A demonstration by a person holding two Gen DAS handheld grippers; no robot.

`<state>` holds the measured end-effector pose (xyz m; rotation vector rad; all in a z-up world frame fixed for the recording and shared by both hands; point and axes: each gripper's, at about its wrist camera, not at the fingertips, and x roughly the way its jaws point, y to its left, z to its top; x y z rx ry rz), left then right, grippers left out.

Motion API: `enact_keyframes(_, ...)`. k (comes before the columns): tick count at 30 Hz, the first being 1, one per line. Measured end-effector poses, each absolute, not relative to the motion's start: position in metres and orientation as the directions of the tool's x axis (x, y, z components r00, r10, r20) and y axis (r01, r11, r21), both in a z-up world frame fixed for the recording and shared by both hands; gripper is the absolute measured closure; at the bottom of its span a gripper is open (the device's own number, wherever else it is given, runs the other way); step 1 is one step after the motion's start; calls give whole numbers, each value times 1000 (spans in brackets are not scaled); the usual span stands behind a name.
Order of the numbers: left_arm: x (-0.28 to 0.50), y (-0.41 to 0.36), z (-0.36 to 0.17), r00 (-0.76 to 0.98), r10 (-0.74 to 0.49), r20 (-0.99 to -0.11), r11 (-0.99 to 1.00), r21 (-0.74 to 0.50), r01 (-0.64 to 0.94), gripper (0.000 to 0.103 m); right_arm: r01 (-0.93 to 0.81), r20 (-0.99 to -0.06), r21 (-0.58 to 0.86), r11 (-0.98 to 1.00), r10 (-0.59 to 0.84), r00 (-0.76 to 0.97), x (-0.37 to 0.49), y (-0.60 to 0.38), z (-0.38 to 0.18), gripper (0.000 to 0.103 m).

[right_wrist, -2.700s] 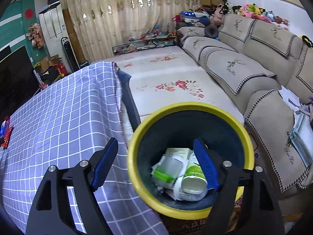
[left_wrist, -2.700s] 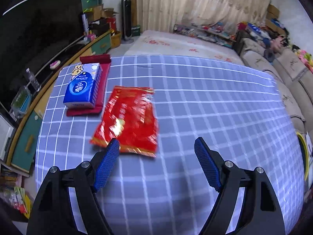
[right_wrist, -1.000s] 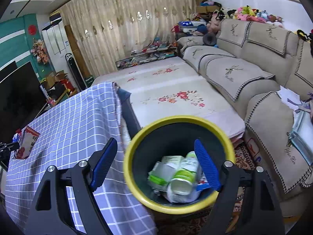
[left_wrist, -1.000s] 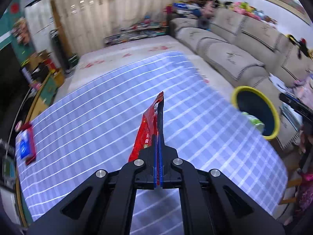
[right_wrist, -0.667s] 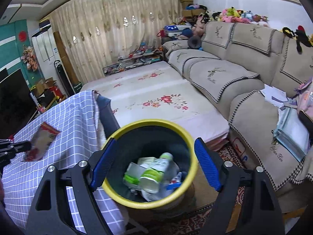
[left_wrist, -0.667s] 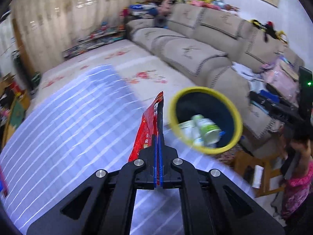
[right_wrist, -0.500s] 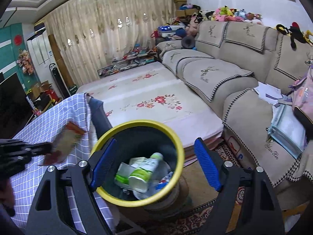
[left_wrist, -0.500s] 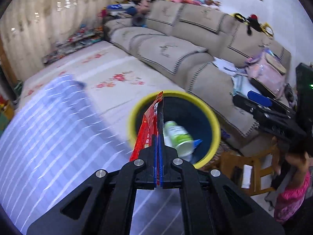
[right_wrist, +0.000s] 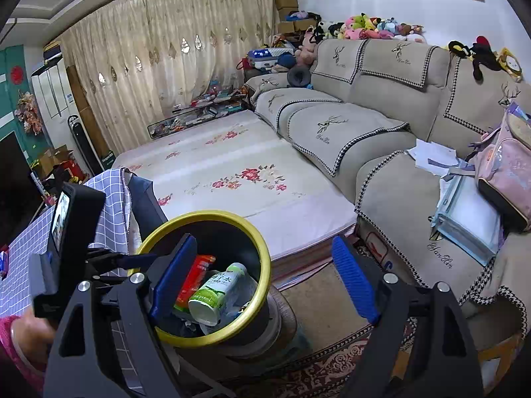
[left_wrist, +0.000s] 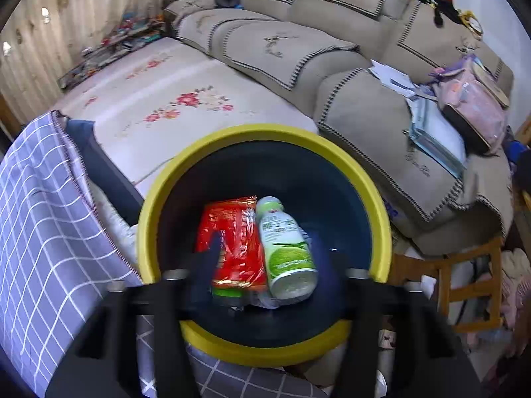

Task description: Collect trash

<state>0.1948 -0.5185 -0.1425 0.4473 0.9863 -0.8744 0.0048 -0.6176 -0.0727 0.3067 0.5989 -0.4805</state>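
Note:
A yellow-rimmed dark trash bin (left_wrist: 375,199) stands by the table's end. Inside lie a red snack wrapper (left_wrist: 237,238) and a white and green bottle (left_wrist: 287,252). My left gripper (left_wrist: 265,265) is open and blurred, right above the bin, empty. In the right wrist view the bin (right_wrist: 262,282) holds the wrapper (right_wrist: 194,275) and bottle (right_wrist: 215,290). My right gripper (right_wrist: 265,278) is open and empty, back from the bin. The left gripper's body (right_wrist: 69,232) shows at the bin's left.
The table with a grey checked cloth (left_wrist: 39,219) borders the bin on the left. A beige sofa (right_wrist: 381,126) runs along the right, with papers and a pink bag (right_wrist: 504,169). A floral mat (right_wrist: 232,172) lies beyond the bin. A wooden stool (left_wrist: 464,285) stands at the right.
My left gripper carried the red wrapper from the table to above the bin, opened, and the wrapper fell into the bin. The right gripper drew back and stayed open.

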Motion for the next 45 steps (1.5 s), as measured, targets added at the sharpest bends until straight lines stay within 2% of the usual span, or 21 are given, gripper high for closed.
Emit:
enact_keyframes(3,188,-501,-134,279,-444,-852,606,-56,794,27,507,-601,134,852,-337,725,0,-612,-69,24)
enact_keyframes(4,185,-491,-127,307,-445,-841,626,-46,779,20,502,-601,134,855,-333,727,-1,-610,-68,24)
enact_keyframes(9,159,-408,-82,473,-444,-761,716,17,698,5,434,-586,149,889,-274,762,-4,-584,-61,19)
enact_keyframes(15,120,-288,-43,639,-347,-686,851,56,522,5,306,-556,156,939,-173,813,-7,-534,-51,7)
enact_keyframes(26,29,-64,-8,812,-74,-579,995,5,95,5,104,-494,92,990,-46,868,-28,-436,-15,7)
enact_keyframes(35,-19,-6,2,850,-52,-524,998,-47,32,5,94,-462,61,994,-56,885,-62,-400,-2,7)
enact_keyframes(45,-38,-2,-1,848,-69,-525,997,-70,38,5,87,-462,48,995,-56,885,-74,-390,-2,7)
